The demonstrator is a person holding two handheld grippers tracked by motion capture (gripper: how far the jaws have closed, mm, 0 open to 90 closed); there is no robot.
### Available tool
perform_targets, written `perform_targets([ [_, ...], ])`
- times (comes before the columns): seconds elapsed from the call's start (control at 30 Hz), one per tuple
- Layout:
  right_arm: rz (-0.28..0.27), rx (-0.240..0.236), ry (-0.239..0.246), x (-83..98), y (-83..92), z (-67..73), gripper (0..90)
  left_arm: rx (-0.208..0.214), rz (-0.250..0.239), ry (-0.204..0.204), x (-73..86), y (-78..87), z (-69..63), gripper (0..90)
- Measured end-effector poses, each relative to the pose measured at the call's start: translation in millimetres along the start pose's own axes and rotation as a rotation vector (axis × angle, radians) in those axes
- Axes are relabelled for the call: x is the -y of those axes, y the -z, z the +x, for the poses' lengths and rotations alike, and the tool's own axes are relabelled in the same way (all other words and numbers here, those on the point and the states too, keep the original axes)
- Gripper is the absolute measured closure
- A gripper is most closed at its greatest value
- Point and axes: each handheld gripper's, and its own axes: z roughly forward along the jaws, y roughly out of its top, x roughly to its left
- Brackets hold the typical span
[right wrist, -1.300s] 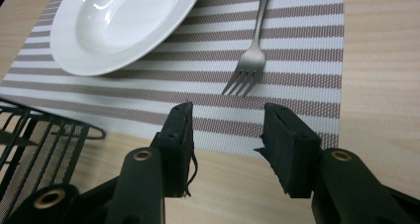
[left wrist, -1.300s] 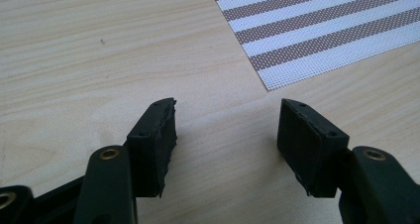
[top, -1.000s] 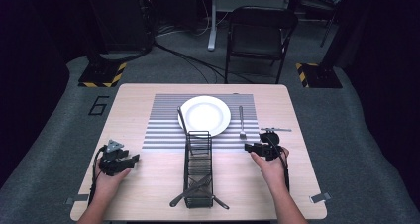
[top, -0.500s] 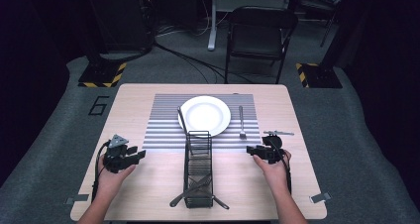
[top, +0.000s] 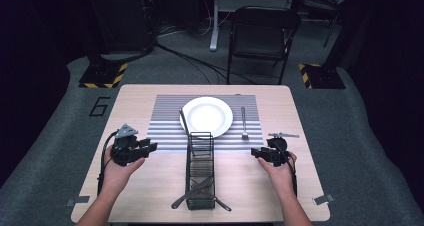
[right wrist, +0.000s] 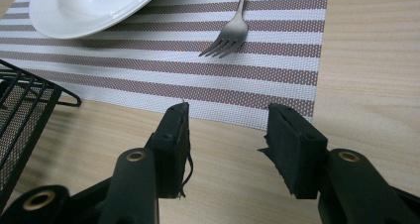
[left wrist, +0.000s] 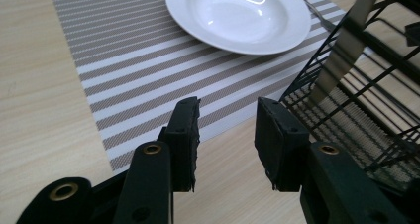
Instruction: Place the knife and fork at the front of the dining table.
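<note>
A white plate rests on a striped placemat, with a fork to its right. A black wire basket stands in front of the plate, and a flat metal utensil leans at its far end. My left gripper hovers left of the basket, aimed at the mat's near corner. Its jaws have just been closing; they stand apart and hold nothing. My right gripper sits right of the basket. It is open and empty, facing the fork.
Dark utensils poke out of the basket's near end. A small metal piece lies on the table beyond my right hand. A folding chair stands past the far edge. Bare wood lies on both sides of the mat.
My left gripper has risen and shifted toward the basket, and its jaws have narrowed. The right gripper has stayed nearly in place.
</note>
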Motion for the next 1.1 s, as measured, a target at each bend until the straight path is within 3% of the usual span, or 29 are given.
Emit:
perform_targets([
  [0.2,-0.001,-0.009,-0.003,0.7,-0.7,1.9,50.8,0.025,0.004,-0.03,-18.8,4.2,-13.7,62.1],
  [0.57,-0.002,-0.013,0.002,2.1,-2.7,3.0,50.7,0.061,0.016,-0.057,-33.6,2.1,-26.4,63.7],
  [1.1,-0.014,-0.013,-0.012,1.2,-0.9,-2.7,50.3,0.11,0.012,-0.077,-53.7,-20.7,-51.0,64.0],
])
